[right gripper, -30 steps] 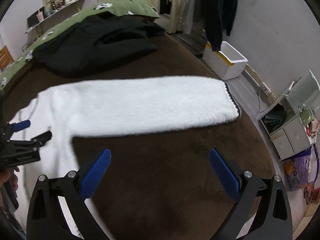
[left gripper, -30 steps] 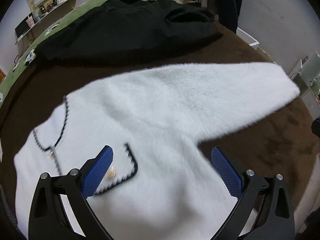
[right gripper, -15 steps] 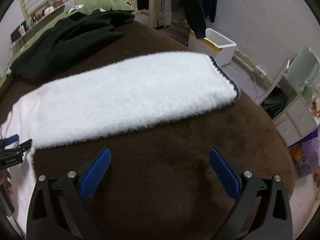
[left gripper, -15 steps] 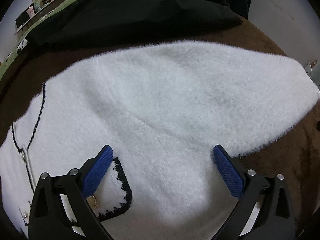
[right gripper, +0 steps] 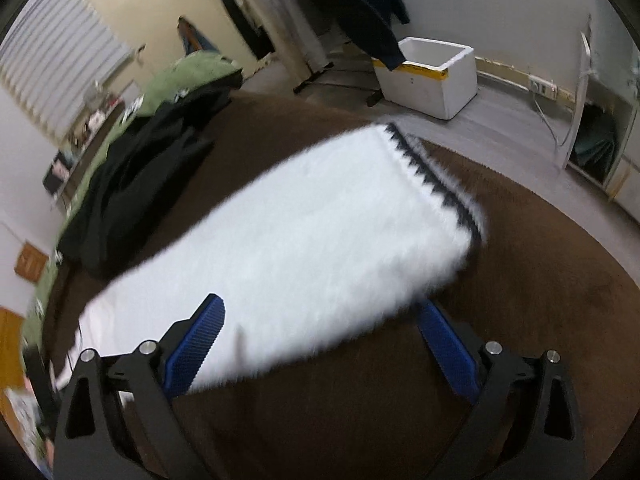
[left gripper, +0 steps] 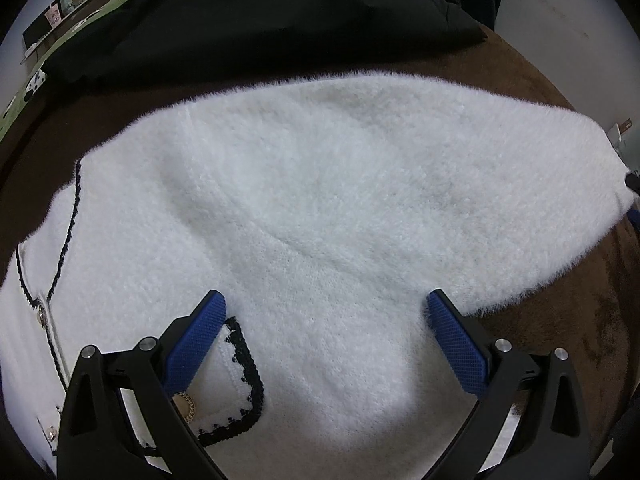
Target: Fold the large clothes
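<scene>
A fluffy white cardigan is lying spread across a brown blanket, filling the centre of the left wrist frame. The left gripper is hovering wide open over its black-trimmed pocket at lower left. The right gripper, also spread open and empty, is straddling the sleeve at mid-frame. A black garment is sitting along the top.
</scene>
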`<state>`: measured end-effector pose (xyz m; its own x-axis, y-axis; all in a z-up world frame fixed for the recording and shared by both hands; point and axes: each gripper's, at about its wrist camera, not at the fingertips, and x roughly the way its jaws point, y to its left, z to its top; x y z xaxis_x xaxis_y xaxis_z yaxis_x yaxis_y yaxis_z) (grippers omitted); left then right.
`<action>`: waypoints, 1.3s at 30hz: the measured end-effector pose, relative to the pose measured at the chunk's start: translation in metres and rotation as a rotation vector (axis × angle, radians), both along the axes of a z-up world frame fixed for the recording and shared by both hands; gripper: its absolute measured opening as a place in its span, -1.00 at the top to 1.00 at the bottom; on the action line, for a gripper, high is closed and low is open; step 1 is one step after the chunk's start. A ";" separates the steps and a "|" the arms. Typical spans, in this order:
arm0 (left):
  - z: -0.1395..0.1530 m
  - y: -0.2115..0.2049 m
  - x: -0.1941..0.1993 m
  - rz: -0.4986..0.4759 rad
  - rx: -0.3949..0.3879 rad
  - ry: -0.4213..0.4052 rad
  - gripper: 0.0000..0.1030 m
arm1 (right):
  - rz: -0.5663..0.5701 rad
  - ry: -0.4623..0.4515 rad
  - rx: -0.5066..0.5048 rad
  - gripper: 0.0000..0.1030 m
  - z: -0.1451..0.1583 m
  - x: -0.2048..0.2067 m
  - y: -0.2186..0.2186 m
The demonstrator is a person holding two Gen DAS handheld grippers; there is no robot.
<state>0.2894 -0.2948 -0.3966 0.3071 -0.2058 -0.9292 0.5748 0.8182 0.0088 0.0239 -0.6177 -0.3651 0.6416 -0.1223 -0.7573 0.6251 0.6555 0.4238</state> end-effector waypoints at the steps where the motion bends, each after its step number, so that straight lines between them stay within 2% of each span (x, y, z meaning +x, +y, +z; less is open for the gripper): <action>1: 0.000 0.000 0.001 0.000 0.001 0.000 -0.90 | -0.012 -0.013 0.010 -0.82 -0.001 0.002 -0.005; 2: 0.000 -0.001 0.002 0.000 0.000 0.000 -0.90 | -0.028 -0.029 0.021 -0.75 -0.001 0.004 -0.011; 4: 0.000 -0.002 0.002 0.000 -0.001 -0.002 -0.90 | -0.050 -0.040 0.027 -0.36 -0.001 0.007 -0.018; 6: -0.001 -0.002 0.002 0.001 0.000 -0.003 -0.90 | -0.081 -0.028 0.031 0.71 0.000 0.007 -0.027; 7: -0.001 -0.002 0.002 0.003 0.000 -0.003 -0.90 | -0.083 -0.052 0.056 0.77 -0.001 0.005 -0.031; 9: -0.001 -0.002 0.002 0.007 0.000 -0.005 -0.90 | -0.080 -0.108 0.098 0.79 -0.001 -0.002 -0.034; 16: -0.003 0.002 -0.001 0.018 -0.005 -0.021 -0.90 | -0.026 -0.106 0.028 0.81 0.024 0.002 -0.022; 23: 0.003 0.008 -0.002 0.035 -0.019 -0.013 -0.89 | 0.104 -0.189 -0.108 0.82 0.101 0.017 0.025; 26: 0.017 0.012 -0.004 0.026 -0.020 -0.031 -0.88 | 0.186 -0.230 -0.163 0.82 0.140 0.026 0.062; 30: 0.048 0.029 -0.008 0.041 -0.037 -0.069 -0.88 | 0.288 -0.267 -0.182 0.82 0.176 0.042 0.105; 35: 0.090 0.078 -0.010 0.125 -0.061 -0.123 -0.88 | 0.452 -0.286 -0.206 0.82 0.213 0.069 0.173; 39: 0.118 0.123 -0.010 0.220 -0.054 -0.147 -0.88 | 0.575 -0.342 -0.157 0.82 0.240 0.090 0.235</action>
<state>0.2796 -0.1716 -0.2786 0.4803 -0.1671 -0.8611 0.3791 0.9248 0.0320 0.1143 -0.3826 -0.1254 0.8374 0.2174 -0.5015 0.0077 0.9127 0.4086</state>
